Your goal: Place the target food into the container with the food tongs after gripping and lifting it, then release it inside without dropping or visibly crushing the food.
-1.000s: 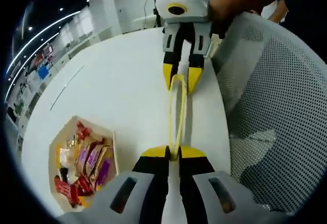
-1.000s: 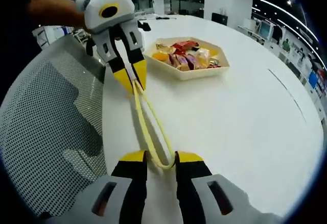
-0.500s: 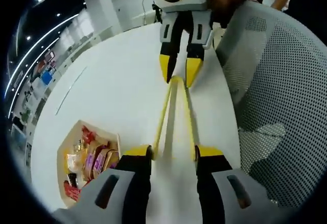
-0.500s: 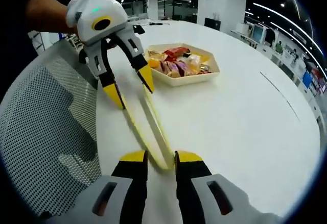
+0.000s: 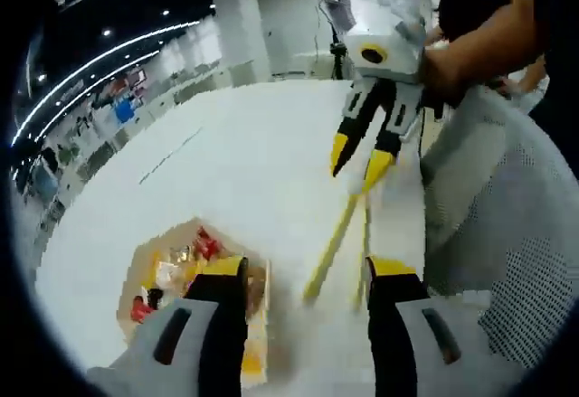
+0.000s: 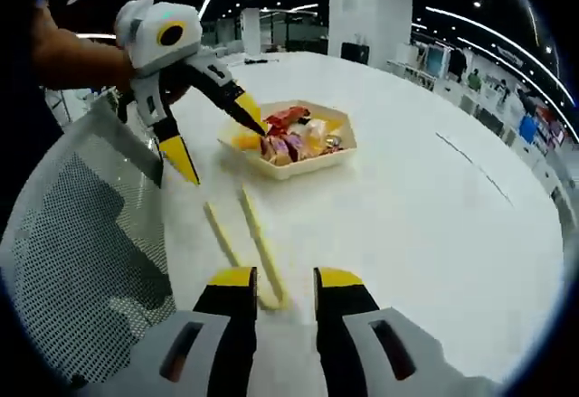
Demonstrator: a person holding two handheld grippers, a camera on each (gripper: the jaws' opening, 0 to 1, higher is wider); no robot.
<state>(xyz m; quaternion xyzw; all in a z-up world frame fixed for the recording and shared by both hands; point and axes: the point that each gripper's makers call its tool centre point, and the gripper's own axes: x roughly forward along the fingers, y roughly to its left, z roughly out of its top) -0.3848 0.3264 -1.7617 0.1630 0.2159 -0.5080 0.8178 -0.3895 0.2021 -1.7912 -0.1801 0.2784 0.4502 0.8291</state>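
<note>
Yellow food tongs lie spread along the white table, their bend between my right gripper's fingers, which are shut on it. In the left gripper view the tongs run from the right gripper down toward my left gripper, whose jaws stand wide open around nothing. From the right gripper view the left gripper hovers open above the tongs' free tips, beside a beige hexagonal tray of wrapped snacks. The same tray sits partly behind my left finger.
A grey mesh chair back stands against the table's edge, also seen as the mesh chair. A person's hand holds the right gripper. The round white table stretches wide beyond the tray.
The left gripper opened off the tongs' tips, and the arms sprang apart. It has since risen and swung toward the tray. The right gripper keeps the bend.
</note>
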